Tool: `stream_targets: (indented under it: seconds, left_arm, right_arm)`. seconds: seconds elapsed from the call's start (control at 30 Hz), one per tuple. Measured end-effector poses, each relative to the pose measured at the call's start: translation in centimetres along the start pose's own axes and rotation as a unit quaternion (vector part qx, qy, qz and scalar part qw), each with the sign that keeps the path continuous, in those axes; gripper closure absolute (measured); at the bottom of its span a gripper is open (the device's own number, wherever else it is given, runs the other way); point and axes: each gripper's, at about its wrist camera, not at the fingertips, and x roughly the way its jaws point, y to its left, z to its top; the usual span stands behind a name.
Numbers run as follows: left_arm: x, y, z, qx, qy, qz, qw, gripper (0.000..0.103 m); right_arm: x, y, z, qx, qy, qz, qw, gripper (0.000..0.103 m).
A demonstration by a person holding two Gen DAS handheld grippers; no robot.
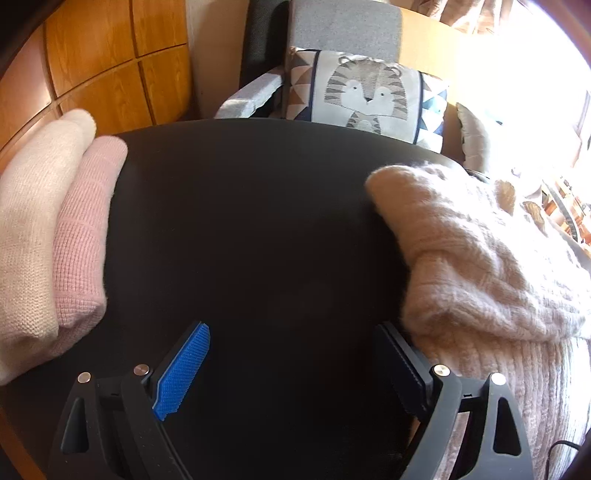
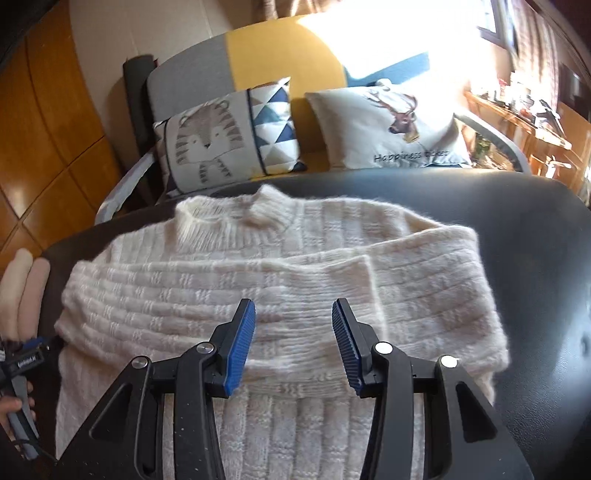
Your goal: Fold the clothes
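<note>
Blue ribbed pads line both grippers. Right gripper (image 2: 293,339): jaws spread apart, nothing between them, poised over the cream sweater (image 2: 280,280) at its middle; whether the tips touch the knit cannot be told. Sweater lies flat on the black table (image 2: 535,258), collar at the far edge, both sleeves folded across the chest, one overlapping the other. Left gripper (image 1: 295,365): jaws released wide, bare tabletop between them; its right finger sits just beside the sweater's folded edge (image 1: 480,266), possibly touching it. Far left of the table, two folded knits side by side and touching: a white one (image 1: 33,229) outermost, a pink one (image 1: 86,240) nearer the centre. Behind the table, a grey chair (image 1: 343,26) holding a tiger cushion (image 1: 364,92); the right wrist view adds a second cushion (image 2: 388,125), with a deer print, next to it. Wood panelling (image 1: 103,59) at left.
</note>
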Motion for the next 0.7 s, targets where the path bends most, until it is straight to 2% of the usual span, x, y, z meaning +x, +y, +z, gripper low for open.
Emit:
stream_targets:
  seconds: [0.03, 0.1, 0.23, 0.3, 0.4, 0.53, 0.63, 0.7]
  left_arm:
    - [-0.1, 0.4, 0.1, -0.012, 0.002, -0.002, 0.9999, 0.010]
    - [-0.3, 0.8, 0.5, -0.028, 0.002, -0.012, 0.9995, 0.010]
    - [-0.9, -0.1, 1.2, -0.021, -0.015, -0.040, 0.9989, 0.010]
    - [-0.9, -0.8, 1.5, -0.018, -0.020, -0.055, 0.9981, 0.010]
    - [0.0, -1.2, 2.5, -0.014, -0.023, -0.070, 0.9972, 0.010]
    - [0.4, -2.2, 2.6, 0.001, -0.014, -0.076, 0.9970, 0.010]
    - [0.8, -2.4, 2.4, 0.015, -0.002, -0.075, 0.9971, 0.010]
    - [1.3, -2.4, 2.2, 0.016, 0.004, -0.079, 0.9968, 0.010]
  right_arm:
    - [0.9, 0.4, -0.3, -0.011, 0.018, -0.003, 1.000, 0.056]
    - [1.3, 0.9, -0.6, -0.028, 0.021, -0.014, 0.999, 0.055]
    - [0.4, 2.1, 0.8, -0.034, 0.022, -0.021, 0.999, 0.055]
    - [-0.4, 3.6, 2.1, -0.033, 0.008, 0.005, 0.999, 0.055]
    - [-0.6, 7.5, 4.3, -0.054, 0.007, 0.071, 0.996, 0.055]
    - [0.8, 15.5, 5.7, -0.139, 0.031, 0.146, 0.979, 0.052]
    - [2.9, 21.5, 5.1, -0.224, 0.058, 0.160, 0.960, 0.050]
    - [4.8, 24.6, 4.2, -0.279, 0.078, 0.140, 0.947, 0.050]
